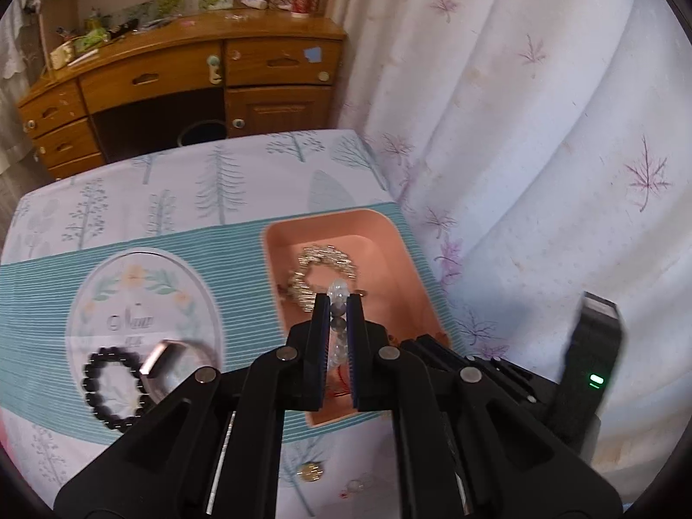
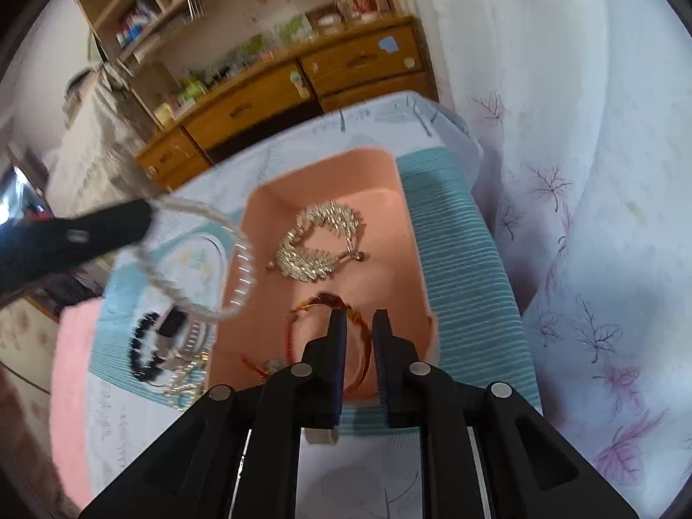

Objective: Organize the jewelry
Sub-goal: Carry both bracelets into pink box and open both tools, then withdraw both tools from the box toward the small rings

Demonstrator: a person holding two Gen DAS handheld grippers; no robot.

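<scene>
Left hand-held gripper (image 1: pixel 337 302) pinching clear-beaded bracelet (image 1: pixel 338 292), right hand-held gripper (image 2: pixel 359 318) parted, empty, over pink tray (image 2: pixel 402 199)

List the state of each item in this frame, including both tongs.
Left tongs: shut on the clear bead bracelet, above the tray.
Clear bead bracelet: held, hanging in the air.
Right tongs: open, over the red bracelet.
Red bracelet: lying in the tray.
Silver leaf piece: lying in the tray.
Pink tray: open, on the cloth.
Black bead bracelet: lying on the cloth, outside the tray.
</scene>
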